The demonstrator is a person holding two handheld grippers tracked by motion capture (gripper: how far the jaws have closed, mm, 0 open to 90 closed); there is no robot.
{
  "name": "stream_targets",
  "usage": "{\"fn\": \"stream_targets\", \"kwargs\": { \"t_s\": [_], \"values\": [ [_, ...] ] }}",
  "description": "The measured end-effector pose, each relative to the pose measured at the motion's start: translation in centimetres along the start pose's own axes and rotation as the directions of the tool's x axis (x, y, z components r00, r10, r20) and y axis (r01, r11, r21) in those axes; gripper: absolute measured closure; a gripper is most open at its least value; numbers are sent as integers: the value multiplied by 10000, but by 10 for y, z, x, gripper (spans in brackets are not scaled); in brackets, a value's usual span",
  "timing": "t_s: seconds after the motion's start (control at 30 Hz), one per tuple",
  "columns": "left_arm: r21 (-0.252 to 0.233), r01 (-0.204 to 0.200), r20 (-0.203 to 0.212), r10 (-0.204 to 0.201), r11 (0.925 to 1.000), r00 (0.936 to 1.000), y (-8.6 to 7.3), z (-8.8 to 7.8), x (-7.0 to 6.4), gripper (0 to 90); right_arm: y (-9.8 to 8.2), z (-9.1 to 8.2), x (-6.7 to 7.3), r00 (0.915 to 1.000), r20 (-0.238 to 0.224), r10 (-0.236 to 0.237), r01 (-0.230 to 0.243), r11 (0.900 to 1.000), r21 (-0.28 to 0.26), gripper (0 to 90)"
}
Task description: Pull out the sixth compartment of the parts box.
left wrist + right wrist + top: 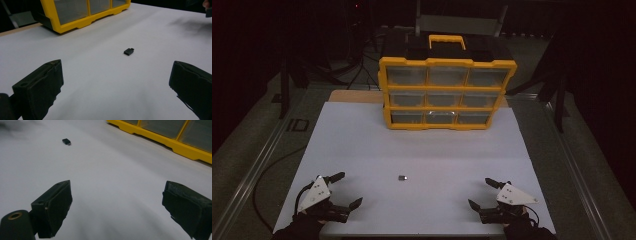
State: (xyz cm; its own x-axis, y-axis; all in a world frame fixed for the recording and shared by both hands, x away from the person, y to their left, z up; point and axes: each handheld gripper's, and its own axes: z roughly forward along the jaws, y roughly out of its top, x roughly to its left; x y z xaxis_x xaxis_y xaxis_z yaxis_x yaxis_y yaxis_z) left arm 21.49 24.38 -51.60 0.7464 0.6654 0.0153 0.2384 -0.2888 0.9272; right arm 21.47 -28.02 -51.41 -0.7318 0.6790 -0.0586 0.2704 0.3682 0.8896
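On the white table top, roughly midway between the two grippers and a little farther from the person than either of them, lies a small dark part, flat on the surface and touching nothing. The left gripper rests near the table's near left corner, its jaws spread wide with nothing between them; the right gripper sits at the near right, jaws equally wide and empty. Both point inward and forward, toward the part.

From the high view the part looks slightly closer to the left gripper, though the margin is small. In the left gripper view the small dark part lies ahead and a touch right of the centre line between the jaws, its long axis running diagonally, with a short stub at the far end. In the right gripper view it lies well ahead and off to the left. I'd judge the left hand has the straighter reach, with a small turn of the wrist so the jaws close across the part's narrow sides.

At the far side of the table stands a yellow organizer case with a carrying handle and three rows of three clear-fronted drawers, all shut; what they hold is too dim to make out.
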Motion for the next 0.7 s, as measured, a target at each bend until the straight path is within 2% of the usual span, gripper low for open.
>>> {"fn": "stream_targets", "kwargs": {
  "t_s": [0.13,0.17,0.23,0.57,0.67,0.7],
  "values": [
    [28,7,5,-7,10000,10000,0,0,0,0,1,-1,1,10000,51,-35,34,10000,61,90],
    [51,13,-30,-13,10000,10000,0,0,-1,0,-1,1,2,9997,-26,-241,242,9989,409,90],
    [41,18,-37,-18,10000,10000,0,0,-1,0,-1,4,3,9996,-119,-260,266,9986,458,91],
    [69,192,-40,-191,9998,9998,0,0,0,0,-1,3,5,9992,-170,-355,362,9985,408,91],
    [152,265,-40,-265,9995,9996,0,0,0,0,2,2,7,9985,-184,-513,519,9981,327,91],
    [253,323,146,-327,9992,9994,0,1,0,0,2,2,8,9984,-181,-536,541,9980,315,91]
  ]
}}
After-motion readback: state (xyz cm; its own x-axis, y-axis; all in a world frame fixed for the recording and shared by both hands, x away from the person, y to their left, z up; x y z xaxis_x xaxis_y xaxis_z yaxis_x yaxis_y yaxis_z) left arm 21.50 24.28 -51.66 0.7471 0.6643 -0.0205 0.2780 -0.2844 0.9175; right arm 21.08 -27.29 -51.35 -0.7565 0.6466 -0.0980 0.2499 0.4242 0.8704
